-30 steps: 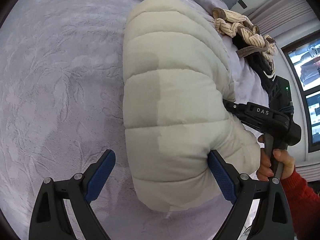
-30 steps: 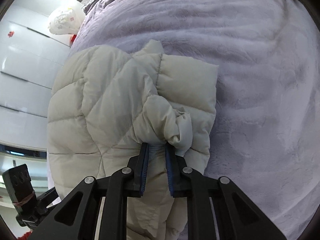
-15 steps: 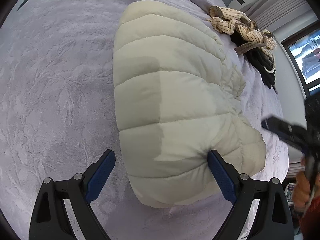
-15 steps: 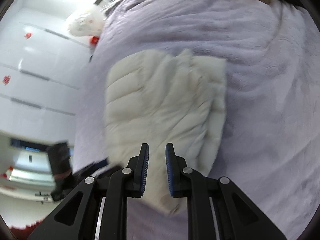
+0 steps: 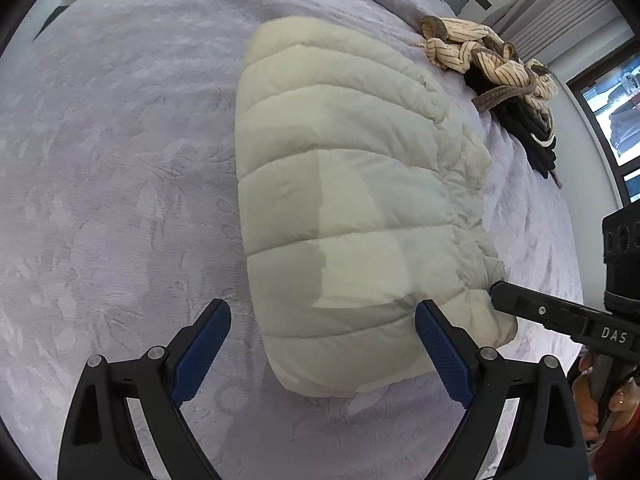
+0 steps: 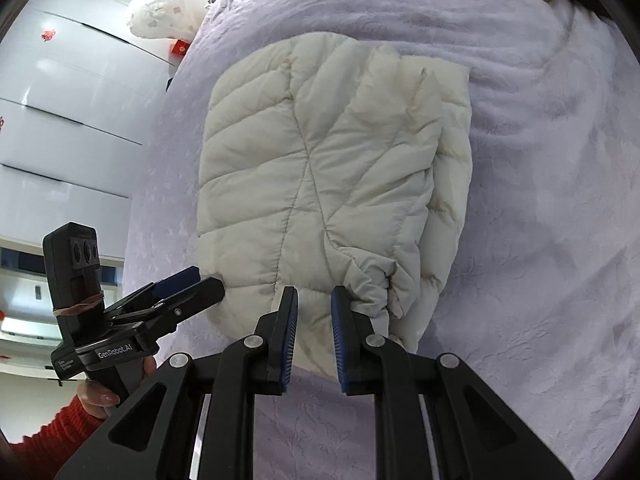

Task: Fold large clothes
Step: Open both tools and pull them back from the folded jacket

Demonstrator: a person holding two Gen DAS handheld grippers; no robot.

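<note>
A cream puffer jacket point(image 5: 352, 200) lies folded in a thick bundle on the lilac bedspread point(image 5: 120, 160). My left gripper point(image 5: 322, 312) hangs wide open above the jacket's near end and touches nothing. In the right wrist view the same jacket point(image 6: 320, 160) lies with its bunched cuff point(image 6: 376, 280) at the near edge. My right gripper point(image 6: 314, 296) hovers just above that edge; its jaws stand a little apart and are opening, with nothing pressed between them. The left gripper point(image 6: 184, 284) also shows at the jacket's left corner, held by a hand in a red sleeve point(image 6: 52, 436).
A heap of striped and black clothes point(image 5: 492, 64) lies on the bed beyond the jacket. White wardrobe doors point(image 6: 60, 100) and a white bag point(image 6: 160, 16) stand past the bed's edge. A window point(image 5: 616, 108) is on the far right. The right gripper point(image 5: 496, 290) reaches in beside the jacket's corner.
My right gripper has let go of the bunched cuff and drawn back and up. The jacket has settled flat on the bed. My left gripper has risen slightly and stayed open.
</note>
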